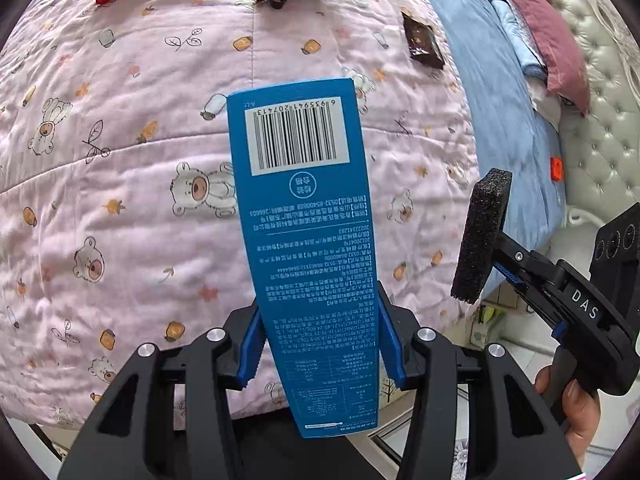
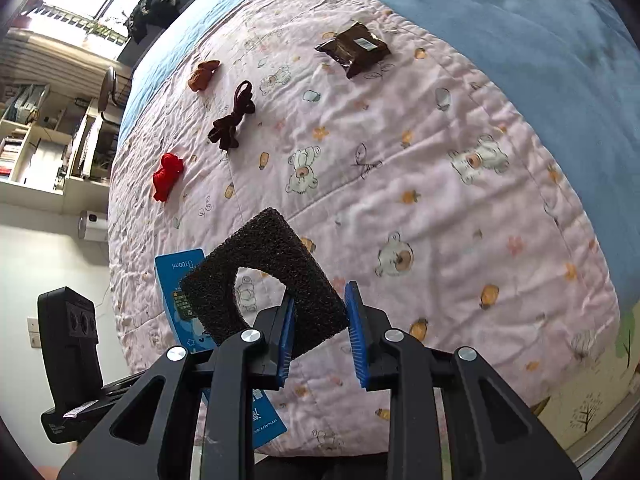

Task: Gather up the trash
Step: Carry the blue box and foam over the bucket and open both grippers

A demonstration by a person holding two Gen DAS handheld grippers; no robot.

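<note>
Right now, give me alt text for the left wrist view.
The left gripper clamps a tall blue box, barcode up, above a pink bear-print quilt. The right gripper holds black foam alongside; a dark wrapper lies beyond.

I see a bed with a pink bear-print quilt; on it lie a dark brown wrapper, a brown ribbon, a red cloth and an orange-brown cloth, all apart

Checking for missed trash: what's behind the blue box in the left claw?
Behind the blue box, only the pink quilt shows around its edges. Directly behind it is covered here; the right wrist view shows just quilt.
</note>
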